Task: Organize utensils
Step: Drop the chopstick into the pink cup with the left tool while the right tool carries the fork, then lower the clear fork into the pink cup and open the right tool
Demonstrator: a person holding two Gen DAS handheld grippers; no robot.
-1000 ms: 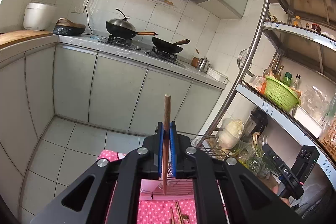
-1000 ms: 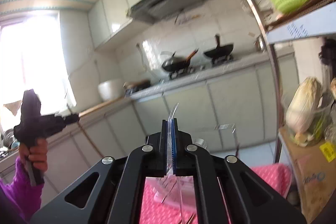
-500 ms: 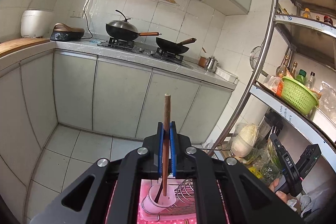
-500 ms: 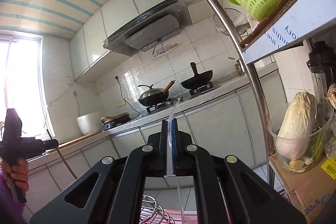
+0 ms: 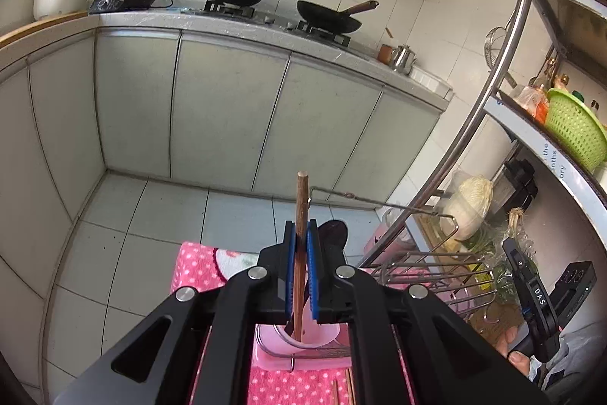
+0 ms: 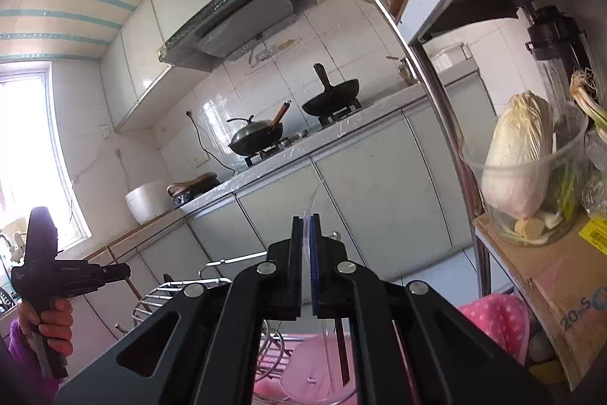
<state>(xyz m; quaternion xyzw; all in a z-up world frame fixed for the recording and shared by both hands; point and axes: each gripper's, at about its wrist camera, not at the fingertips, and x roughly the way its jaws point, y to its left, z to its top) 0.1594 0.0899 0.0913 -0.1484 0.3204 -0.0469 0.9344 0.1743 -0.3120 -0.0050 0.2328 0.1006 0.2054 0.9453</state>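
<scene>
The left gripper [image 5: 301, 245] pinches a round, brown wooden stick [image 5: 301, 207], likely a chopstick, upright between its ribbed blue pads [image 5: 290, 268]; the stick's lower end reaches into a smooth pink plastic cup [image 5: 322, 336] at the near end of a wire dish rack [image 5: 428, 268], where a dark spoon-like utensil [image 5: 334, 232] already leans. The rack of thin bent steel rods sits in a pink tray [image 5: 303, 361] on a pink cloth with white dots [image 5: 201, 268], and more wooden chopsticks [image 5: 341, 390] lie on the cloth at its near edge. The right gripper [image 6: 306, 264] is pressed together on a thin, clear, curved plastic utensil [image 6: 315, 192] that sticks up above the pads and hangs down over the pink cup [image 6: 315, 363]. A second earlier the left view showed the cup lower in the frame and the stick clear above it; since then both grippers have come down toward the rack, and the stick's tip now sits inside the cup.
</scene>
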